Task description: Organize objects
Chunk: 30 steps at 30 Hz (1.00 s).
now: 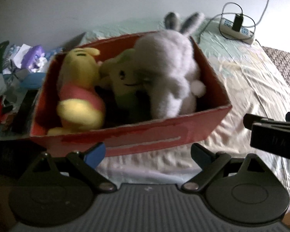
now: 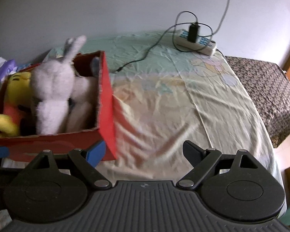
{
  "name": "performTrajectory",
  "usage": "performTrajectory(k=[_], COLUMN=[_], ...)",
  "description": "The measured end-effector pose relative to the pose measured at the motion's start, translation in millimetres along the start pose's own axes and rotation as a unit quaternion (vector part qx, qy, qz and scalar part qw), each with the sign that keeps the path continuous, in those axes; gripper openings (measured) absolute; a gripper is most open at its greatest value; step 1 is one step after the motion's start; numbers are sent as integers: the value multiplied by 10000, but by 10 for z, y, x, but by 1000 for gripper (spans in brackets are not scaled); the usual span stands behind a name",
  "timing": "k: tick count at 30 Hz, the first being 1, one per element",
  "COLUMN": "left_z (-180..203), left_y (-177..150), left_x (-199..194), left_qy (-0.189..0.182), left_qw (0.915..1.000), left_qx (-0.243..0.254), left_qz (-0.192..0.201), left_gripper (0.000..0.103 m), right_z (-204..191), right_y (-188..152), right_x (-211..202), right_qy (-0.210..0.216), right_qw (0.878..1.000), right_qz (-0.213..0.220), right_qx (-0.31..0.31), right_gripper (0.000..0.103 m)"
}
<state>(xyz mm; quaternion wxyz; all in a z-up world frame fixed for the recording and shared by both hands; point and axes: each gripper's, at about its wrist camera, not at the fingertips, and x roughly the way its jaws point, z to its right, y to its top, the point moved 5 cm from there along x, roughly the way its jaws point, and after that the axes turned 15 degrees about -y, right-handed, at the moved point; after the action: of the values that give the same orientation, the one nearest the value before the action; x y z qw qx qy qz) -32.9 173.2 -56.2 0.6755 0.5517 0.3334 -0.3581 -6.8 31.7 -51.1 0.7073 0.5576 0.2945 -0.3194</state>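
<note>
Hidden: the green toy (image 1: 125, 79) shows only a face and one ear in the left view, wedged between its neighbours; in the right view it is lost behind the rabbit. The bear's (image 1: 81, 89) lower legs drop below the box's near wall.
Cut off: the box's left end runs out of the right view; the clutter (image 1: 13, 73) at the left edge of the left view is cropped and too jumbled to name piece by piece.
Blur: both views are soft, the toys most of all.
Box (image 1: 164, 133): red cardboard, open top, scuffed paler on the near wall; it sits on the sheet (image 2: 164, 100), just ahead of both grippers.
Bear: yellow plush in a pink-red top, lying in the box's left part, head toward the far wall.
Rabbit (image 2: 54, 89): pale grey-white plush with a white pom tail, in the box's right part; its ears rise above the far rim.
Left gripper (image 1: 147, 150): fingers spread wide, nothing between them, tips close to the box's near wall.
Right gripper (image 2: 144, 148): fingers spread wide, empty; the blue pad (image 2: 95, 151) overlaps the box's near right corner, contact unclear.
Power strip (image 2: 196, 40): white, on the sheet's far side, a black charger (image 2: 193, 31) plugged in, cables looping off it.
Wall (image 2: 125, 5): plain and pale, behind the bed.
</note>
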Motion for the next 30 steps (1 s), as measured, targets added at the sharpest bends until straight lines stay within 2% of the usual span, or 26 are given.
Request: performTrajectory(k=[5,13,17,22,30], left_z=[-174,-496,-611,-642,-607], left_y=[134,417,399,294,182], left_x=[-195,-547,-627,-548,-441], left_qy=[79,539,629,612,621], left_qw=[9999,9978,9972,9974,9975], left_qx=[49,143,-38,-225,-252], left_qz=[101,365,411,319,205], left_gripper=[96,99,99,99,99], right_z=[-136,-338,-387,-466,-525], right_y=[131,442,477,413,360], right_x=[-173,-380,-432,-423,-415], right_qy=[276,323,443,526,547], right_qw=[9996,9985,9980,9975,9968], right_qz=[43,297,327,284,294], right_qx=[-104,-334,-297,-369,-497], right_gripper=[89,89,90,90,90])
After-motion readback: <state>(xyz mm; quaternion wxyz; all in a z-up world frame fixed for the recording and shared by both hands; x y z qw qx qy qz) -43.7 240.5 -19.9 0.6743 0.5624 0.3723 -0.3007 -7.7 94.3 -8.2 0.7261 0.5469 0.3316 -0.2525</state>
